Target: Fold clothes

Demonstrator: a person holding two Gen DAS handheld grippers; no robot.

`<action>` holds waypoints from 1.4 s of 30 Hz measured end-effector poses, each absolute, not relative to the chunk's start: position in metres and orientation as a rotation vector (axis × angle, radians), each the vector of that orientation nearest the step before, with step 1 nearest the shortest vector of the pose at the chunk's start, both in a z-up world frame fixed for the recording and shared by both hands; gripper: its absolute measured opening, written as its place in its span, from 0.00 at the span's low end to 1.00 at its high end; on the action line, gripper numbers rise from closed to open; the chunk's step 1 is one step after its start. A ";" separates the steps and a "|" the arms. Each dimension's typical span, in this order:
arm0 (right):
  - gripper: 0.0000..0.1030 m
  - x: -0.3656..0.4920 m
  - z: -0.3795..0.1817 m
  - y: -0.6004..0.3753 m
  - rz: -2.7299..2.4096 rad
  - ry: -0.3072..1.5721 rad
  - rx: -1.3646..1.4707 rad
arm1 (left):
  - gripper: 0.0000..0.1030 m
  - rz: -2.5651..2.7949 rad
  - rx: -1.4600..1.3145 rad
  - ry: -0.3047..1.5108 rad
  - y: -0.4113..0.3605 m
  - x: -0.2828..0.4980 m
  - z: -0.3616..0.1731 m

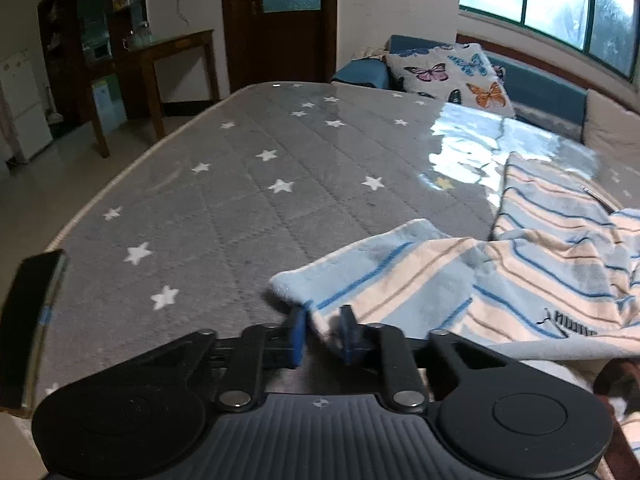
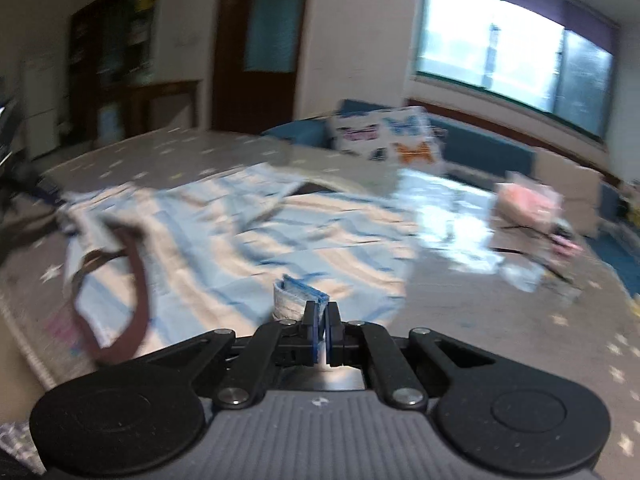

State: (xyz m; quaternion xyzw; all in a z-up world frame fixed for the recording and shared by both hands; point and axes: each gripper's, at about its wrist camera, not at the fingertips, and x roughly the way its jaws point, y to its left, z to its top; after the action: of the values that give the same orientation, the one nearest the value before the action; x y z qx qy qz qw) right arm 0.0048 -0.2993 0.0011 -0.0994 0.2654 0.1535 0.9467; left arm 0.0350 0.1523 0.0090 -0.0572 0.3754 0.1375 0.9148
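Across mattress [image 1: 240, 184]: striped garment [image 1: 540, 264], lengthwise rightward

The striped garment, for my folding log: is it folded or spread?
Spread, not folded: the striped garment lies rumpled across the star-print mattress, one layer.

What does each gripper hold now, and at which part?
Both hold the striped garment. The left gripper pinches its near edge below a corner; the right gripper pinches a folded bit of its near edge.
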 end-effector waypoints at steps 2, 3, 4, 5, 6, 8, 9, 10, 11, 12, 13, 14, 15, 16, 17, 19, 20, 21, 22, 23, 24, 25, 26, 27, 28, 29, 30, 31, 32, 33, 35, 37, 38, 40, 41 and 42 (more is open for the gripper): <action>0.02 0.006 0.006 -0.319 0.246 0.533 -0.174 | 0.05 0.281 -0.109 0.761 0.150 0.034 0.009; 0.02 0.006 0.008 -0.327 0.212 0.531 -0.159 | 0.04 0.286 -0.110 0.755 0.150 0.032 0.010; 0.02 0.007 0.008 -0.337 0.178 0.530 -0.145 | 0.04 0.287 -0.115 0.749 0.151 0.031 0.011; 0.02 0.007 0.009 -0.345 0.147 0.530 -0.132 | 0.03 0.293 -0.120 0.742 0.152 0.028 0.012; 0.02 0.007 0.008 -0.353 0.118 0.529 -0.122 | 0.03 0.298 -0.122 0.736 0.152 0.025 0.014; 0.02 0.008 0.007 -0.367 0.063 0.531 -0.103 | 0.03 0.305 -0.119 0.723 0.153 0.018 0.018; 0.02 0.008 0.005 -0.375 0.036 0.534 -0.093 | 0.03 0.310 -0.114 0.720 0.153 0.013 0.020; 0.02 0.008 0.004 -0.381 0.017 0.535 -0.089 | 0.03 0.314 -0.106 0.715 0.153 0.008 0.023; 0.02 0.009 0.003 -0.386 0.000 0.537 -0.087 | 0.03 0.316 -0.104 0.717 0.153 0.003 0.025; 0.02 0.010 0.002 -0.390 -0.016 0.539 -0.082 | 0.03 0.314 -0.107 0.724 0.153 -0.003 0.027; 0.02 0.010 0.001 -0.393 -0.026 0.547 -0.076 | 0.03 0.312 -0.103 0.728 0.153 -0.009 0.030; 0.02 0.009 0.000 -0.395 -0.031 0.555 -0.073 | 0.02 0.315 -0.089 0.732 0.153 -0.014 0.031; 0.02 0.008 -0.002 -0.396 -0.037 0.564 -0.077 | 0.02 0.325 -0.077 0.739 0.153 -0.019 0.031; 0.02 0.008 -0.005 -0.396 -0.045 0.579 -0.087 | 0.03 0.329 -0.077 0.753 0.155 -0.024 0.029; 0.02 0.008 -0.008 -0.397 -0.051 0.597 -0.091 | 0.03 0.325 -0.078 0.773 0.156 -0.026 0.027; 0.04 0.009 -0.014 -0.398 -0.055 0.641 -0.090 | 0.05 0.325 -0.060 0.797 0.155 -0.029 0.024; 0.04 0.009 -0.016 -0.400 -0.067 0.647 -0.089 | 0.07 0.327 -0.049 0.800 0.155 -0.030 0.024; 0.05 0.009 -0.016 -0.402 -0.074 0.651 -0.086 | 0.09 0.327 -0.041 0.802 0.156 -0.031 0.025; 0.08 0.008 -0.015 -0.403 -0.077 0.653 -0.078 | 0.10 0.332 -0.039 0.801 0.157 -0.031 0.027; 0.08 0.009 -0.012 -0.406 -0.082 0.649 -0.072 | 0.14 0.340 -0.034 0.797 0.158 -0.031 0.031; 0.09 0.009 -0.010 -0.407 -0.087 0.646 -0.073 | 0.23 0.345 -0.027 0.791 0.159 -0.032 0.034; 0.09 0.010 -0.004 -0.408 -0.091 0.641 -0.081 | 0.30 0.350 -0.019 0.781 0.160 -0.032 0.038; 0.09 0.011 -0.001 -0.409 -0.090 0.635 -0.083 | 0.43 0.361 -0.013 0.769 0.159 -0.031 0.042; 0.10 0.013 0.003 -0.410 -0.083 0.627 -0.083 | 0.45 0.366 -0.004 0.756 0.158 -0.029 0.046; 0.11 0.016 0.007 -0.409 -0.070 0.624 -0.084 | 0.45 0.359 0.003 0.744 0.157 -0.027 0.049; 0.11 0.022 0.010 -0.408 -0.053 0.624 -0.082 | 0.45 0.349 0.004 0.735 0.155 -0.023 0.052; 0.11 0.028 0.014 -0.407 -0.028 0.622 -0.073 | 0.45 0.338 0.005 0.732 0.152 -0.018 0.055; 0.11 0.033 0.015 -0.405 -0.010 0.625 -0.069 | 0.45 0.327 0.006 0.730 0.149 -0.012 0.056; 0.12 0.041 0.017 -0.403 0.015 0.629 -0.062 | 0.46 0.315 0.010 0.728 0.145 -0.006 0.057; 0.13 0.050 0.018 -0.400 0.045 0.635 -0.053 | 0.46 0.298 0.015 0.727 0.140 0.001 0.057; 0.16 0.066 0.020 -0.392 0.092 0.648 -0.043 | 0.46 0.264 0.030 0.724 0.130 0.016 0.057; 0.17 0.082 0.021 -0.384 0.135 0.657 -0.045 | 0.46 0.231 0.049 0.721 0.119 0.033 0.058; 0.17 0.088 0.022 -0.381 0.149 0.661 -0.048 | 0.46 0.217 0.055 0.719 0.113 0.042 0.058; 0.20 0.107 0.024 -0.370 0.191 0.670 -0.057 | 0.46 0.192 0.057 0.722 0.104 0.062 0.059; 0.22 0.114 0.024 -0.367 0.201 0.672 -0.058 | 0.46 0.181 0.057 0.725 0.100 0.071 0.058; 0.26 0.126 0.024 -0.363 0.216 0.677 -0.057 | 0.46 0.170 0.058 0.728 0.096 0.081 0.057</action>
State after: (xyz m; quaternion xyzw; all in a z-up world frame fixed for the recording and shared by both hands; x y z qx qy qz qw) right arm 0.1261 -0.3629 0.0240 -0.0279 0.3313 0.1057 0.9372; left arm 0.0811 0.0961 0.0571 0.0285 0.3555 0.0832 0.9305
